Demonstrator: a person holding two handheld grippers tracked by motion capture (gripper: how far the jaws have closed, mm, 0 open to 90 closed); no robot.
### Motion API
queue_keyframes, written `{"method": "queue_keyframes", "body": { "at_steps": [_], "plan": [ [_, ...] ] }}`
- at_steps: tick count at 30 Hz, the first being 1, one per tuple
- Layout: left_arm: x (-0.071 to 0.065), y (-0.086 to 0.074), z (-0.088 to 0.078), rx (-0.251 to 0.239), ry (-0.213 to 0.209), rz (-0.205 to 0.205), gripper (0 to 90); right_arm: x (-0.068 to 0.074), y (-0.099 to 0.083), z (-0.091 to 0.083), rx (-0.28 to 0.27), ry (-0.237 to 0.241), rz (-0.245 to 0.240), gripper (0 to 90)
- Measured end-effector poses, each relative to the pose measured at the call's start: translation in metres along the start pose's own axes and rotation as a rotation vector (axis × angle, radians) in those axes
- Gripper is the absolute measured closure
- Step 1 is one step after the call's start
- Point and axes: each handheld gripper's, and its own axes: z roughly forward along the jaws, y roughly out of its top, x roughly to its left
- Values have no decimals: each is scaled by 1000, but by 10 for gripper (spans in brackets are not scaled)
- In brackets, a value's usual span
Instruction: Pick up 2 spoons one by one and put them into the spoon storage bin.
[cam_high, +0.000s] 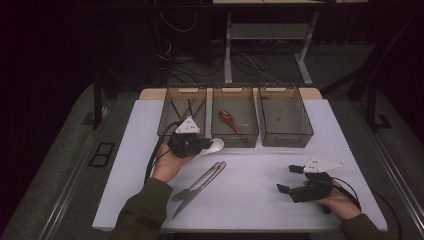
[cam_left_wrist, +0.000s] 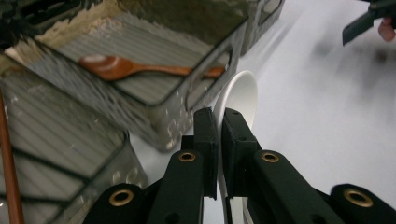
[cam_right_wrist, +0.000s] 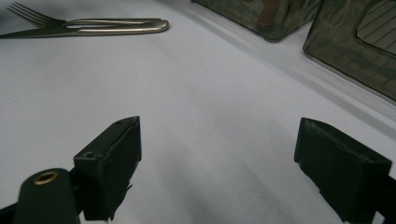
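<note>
My left gripper (cam_high: 204, 145) is shut on the handle of a white spoon (cam_high: 215, 146), held a little above the table just in front of the middle bin (cam_high: 235, 139). In the left gripper view the pads (cam_left_wrist: 207, 135) pinch the thin white handle, and the spoon's bowl (cam_left_wrist: 239, 99) rises past them towards the bin's corner. A brown wooden spoon (cam_high: 231, 121) (cam_left_wrist: 122, 68) lies inside that bin. My right gripper (cam_high: 288, 179) (cam_right_wrist: 219, 154) rests low at the table's front right, jaws wide open with nothing between them.
Three smoky see-through bins stand in a row at the back: the left bin (cam_high: 165, 121) holds brown chopsticks (cam_high: 190, 107), and the right bin (cam_high: 287, 140) looks nearly bare. A metal fork and knife (cam_high: 199, 182) (cam_right_wrist: 93, 24) lie side by side on the white table (cam_high: 260, 200).
</note>
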Motion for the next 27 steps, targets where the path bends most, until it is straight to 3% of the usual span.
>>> {"method": "queue_keyframes", "body": {
  "at_steps": [9, 17, 27],
  "plan": [
    [11, 39, 16, -26, 6, 7, 846, 0, 0, -1, -5, 1, -4, 146],
    [19, 67, 44, 1, 46, 13, 846, 0, 0, -1, -7, 4, -5, 146],
    [27, 89, 88, 45, 82, 33, 846, 0, 0, -1, -10, 9, -2, 146]
  ]
}}
